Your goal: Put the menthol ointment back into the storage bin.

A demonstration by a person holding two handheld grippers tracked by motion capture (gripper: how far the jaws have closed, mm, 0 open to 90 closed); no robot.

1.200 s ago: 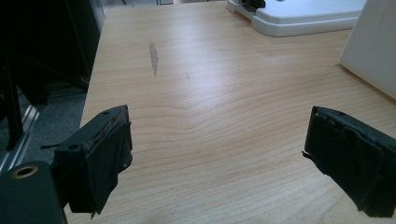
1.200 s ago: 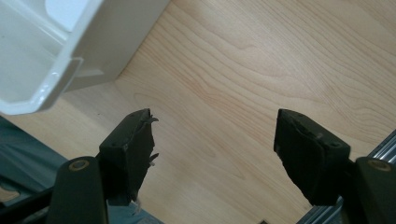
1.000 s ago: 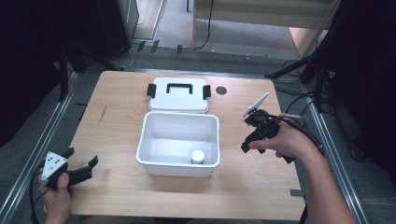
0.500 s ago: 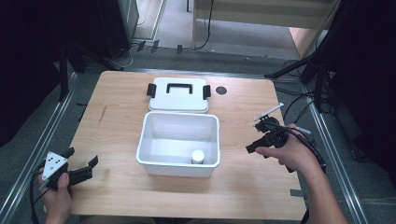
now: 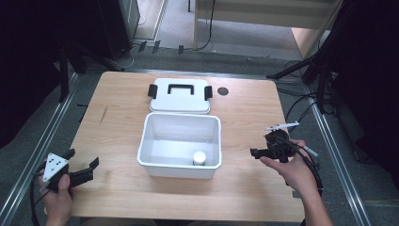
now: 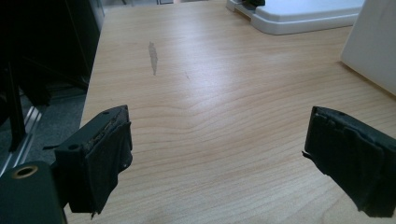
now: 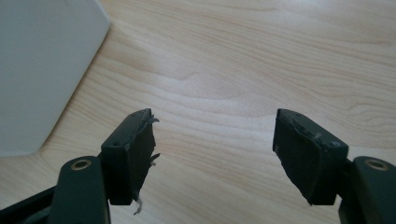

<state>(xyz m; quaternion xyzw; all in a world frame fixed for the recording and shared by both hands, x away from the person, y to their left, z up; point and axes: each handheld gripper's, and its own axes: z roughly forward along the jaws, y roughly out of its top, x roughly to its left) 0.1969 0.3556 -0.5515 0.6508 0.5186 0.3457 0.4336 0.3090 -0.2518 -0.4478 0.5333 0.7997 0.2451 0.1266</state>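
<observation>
A: Panel, high view. Where do things stand?

B: I hold both tongs released, nothing between the jaws. The left gripper (image 5: 81, 172) rests at 8 o'clock on the wooden table (image 5: 117, 122); the right gripper (image 5: 263, 151) hovers at 4 o'clock, just right of the white storage bin (image 5: 181, 141). The small white jar (image 5: 199, 157) stands upright inside the bin, against its near wall, toward the right corner. The lid (image 5: 179, 95), with its black handle and clips, lies flat at 12 o'clock, just behind the bin.

A: And the gripper views?

B: In the left gripper view the left gripper (image 6: 217, 154) looks along bare wood, with the lid (image 6: 303, 14) at 1 o'clock and the bin's wall (image 6: 373, 51) at 3 o'clock. In the right gripper view the right gripper (image 7: 212, 149) points down at the table, with the bin's corner (image 7: 42, 70) at 10 o'clock.

A: Hazards from here?

B: I judge closing the bin to be next. The lid is broad and the jaws narrow: a grip off its handle could let it tilt and slip. Lowered askew, it could catch the rim and shove the bin.

A: Change from the earlier panels?

B: My right gripper has dropped from 2 o'clock, near the bin's far right corner, toward me to 4 o'clock. The left gripper, bin, jar and lid have not moved.
</observation>
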